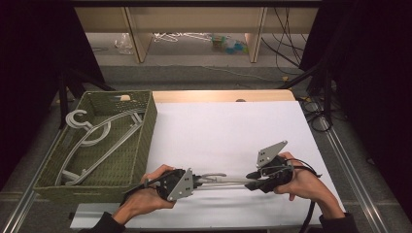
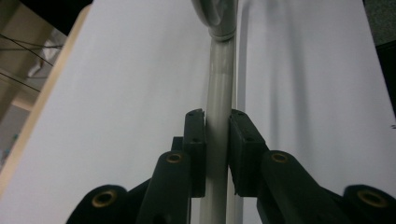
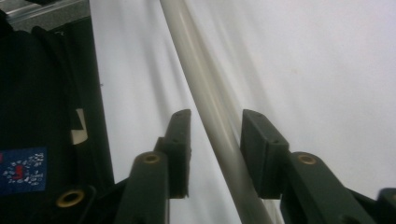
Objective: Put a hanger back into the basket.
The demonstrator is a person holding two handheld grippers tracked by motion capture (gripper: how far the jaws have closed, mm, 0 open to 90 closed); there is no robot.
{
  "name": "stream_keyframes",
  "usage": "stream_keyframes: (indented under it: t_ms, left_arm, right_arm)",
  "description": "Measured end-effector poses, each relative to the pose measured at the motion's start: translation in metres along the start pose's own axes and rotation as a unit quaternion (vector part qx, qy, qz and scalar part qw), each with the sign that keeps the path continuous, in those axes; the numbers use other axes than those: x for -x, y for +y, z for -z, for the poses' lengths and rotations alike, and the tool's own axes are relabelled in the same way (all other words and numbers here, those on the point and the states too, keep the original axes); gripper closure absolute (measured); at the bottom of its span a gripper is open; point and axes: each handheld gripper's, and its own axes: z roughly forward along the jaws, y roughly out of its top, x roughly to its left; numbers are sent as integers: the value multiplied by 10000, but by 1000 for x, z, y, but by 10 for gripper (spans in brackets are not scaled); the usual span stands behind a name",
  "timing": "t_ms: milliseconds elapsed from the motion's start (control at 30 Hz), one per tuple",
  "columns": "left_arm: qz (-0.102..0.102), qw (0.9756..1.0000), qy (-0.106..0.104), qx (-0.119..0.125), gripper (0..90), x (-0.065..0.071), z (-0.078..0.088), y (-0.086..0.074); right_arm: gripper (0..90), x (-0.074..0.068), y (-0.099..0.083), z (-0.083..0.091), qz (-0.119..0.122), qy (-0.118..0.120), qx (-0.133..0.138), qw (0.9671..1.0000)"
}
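Observation:
A grey plastic hanger [image 1: 223,180] lies across the near part of the white table [image 1: 228,126], between my two grippers. My left gripper [image 1: 198,182] is shut on one end of it. In the left gripper view both pads press the hanger's bar [image 2: 219,84], and the left gripper [image 2: 217,126] points along the bar toward the hook. My right gripper [image 1: 250,175] is at the other end. In the right gripper view the hanger's bar [image 3: 201,79] runs through the gap of the right gripper [image 3: 215,126], and neither pad touches it.
A green woven basket [image 1: 150,121] stands at the table's left edge with several grey and white hangers [image 1: 97,141] inside. Shelving and cables lie on the floor beyond the far edge. Black cable trails from the right gripper by the near right corner.

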Motion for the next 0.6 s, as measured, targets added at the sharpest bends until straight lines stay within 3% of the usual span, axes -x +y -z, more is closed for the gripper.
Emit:
stream_keyframes:
  t_ms: [67,133,200,233,267,300,333,367,400,500,567,600]
  left_arm:
    - [123,9999,10,-55,783,-1,0,1]
    - [441,9990,-31,17,783,-3,2,2]
    - [883,9961,-80,1,786,-8,7,3]
    - [883,9961,-80,1,786,-8,7,3]
    - [1321,9911,-131,54,785,-13,9,2]
    - [1321,9911,-131,54,785,-13,9,2]
    - [1451,9892,-158,115,785,-16,10,1]
    - [1574,9873,-174,148,785,-17,12,0]
    - [1702,9852,-164,143,785,-19,13,-1]
    - [1904,9816,-123,126,790,-24,17,-4]
    - [2192,9756,9,80,794,-31,22,-11]
    - [2192,9756,9,80,794,-31,22,-11]
  right_arm:
    - [597,1,0,0,-79,-86,34,9999]
    - [547,2,1,1,-180,-200,126,9996]
    - [461,4,2,6,-434,-465,350,9974]
    - [442,4,3,7,-549,-593,471,9956]
    - [418,6,3,9,-561,-635,562,9948]
    - [418,6,3,9,-561,-635,562,9948]
    - [389,6,4,10,-631,-735,666,9931]
    - [379,7,5,12,-768,-901,879,9891]
    - [379,7,5,12,-768,-901,879,9891]
    - [353,8,6,15,-864,-1132,1121,9834]
    - [340,5,7,18,-892,-1181,1251,9810]
    - [340,5,7,18,-892,-1181,1251,9810]
